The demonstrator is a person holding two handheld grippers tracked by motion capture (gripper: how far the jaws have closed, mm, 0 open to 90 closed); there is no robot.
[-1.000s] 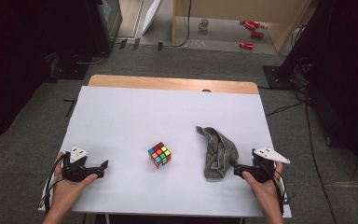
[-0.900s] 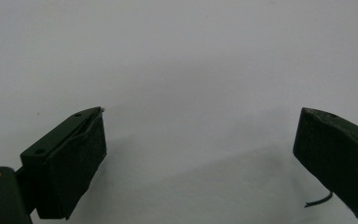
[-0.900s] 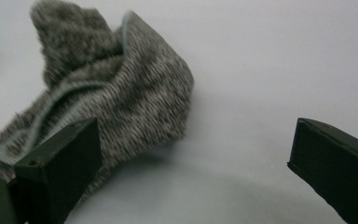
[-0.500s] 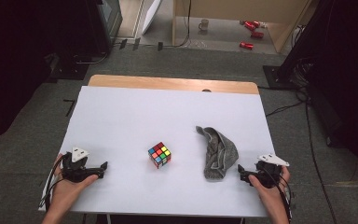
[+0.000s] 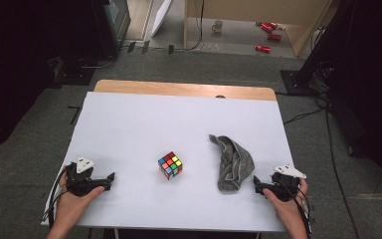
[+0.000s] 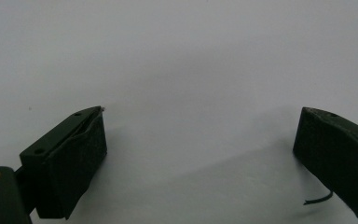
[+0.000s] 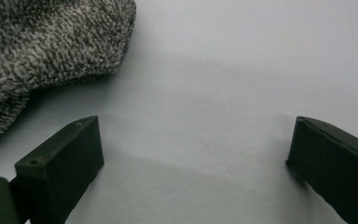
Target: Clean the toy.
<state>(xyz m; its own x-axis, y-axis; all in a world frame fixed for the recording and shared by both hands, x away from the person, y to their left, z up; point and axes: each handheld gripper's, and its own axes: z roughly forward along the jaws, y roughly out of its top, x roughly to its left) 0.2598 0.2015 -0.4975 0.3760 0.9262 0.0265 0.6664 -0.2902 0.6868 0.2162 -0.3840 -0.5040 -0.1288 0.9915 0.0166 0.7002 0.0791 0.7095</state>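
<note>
- I am seeing the white table [image 5: 144, 119] bearing everything; no container is sitting on it.
- The grey cloth [image 5: 233, 162] is lying crumpled just beside the right gripper [image 5: 256, 187], toward the table's middle, not touching its jaws.
- Right gripper is standing wide open, holding nothing.
- Left gripper [image 5: 110, 177] is resting wide open, gripping nothing, well apart from the cloth.
- The colour cube [image 5: 170, 165] is sitting between both grippers.

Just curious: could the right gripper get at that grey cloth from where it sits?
Probably yes: the right gripper is open beside the grey cloth, with bare table between.
</note>
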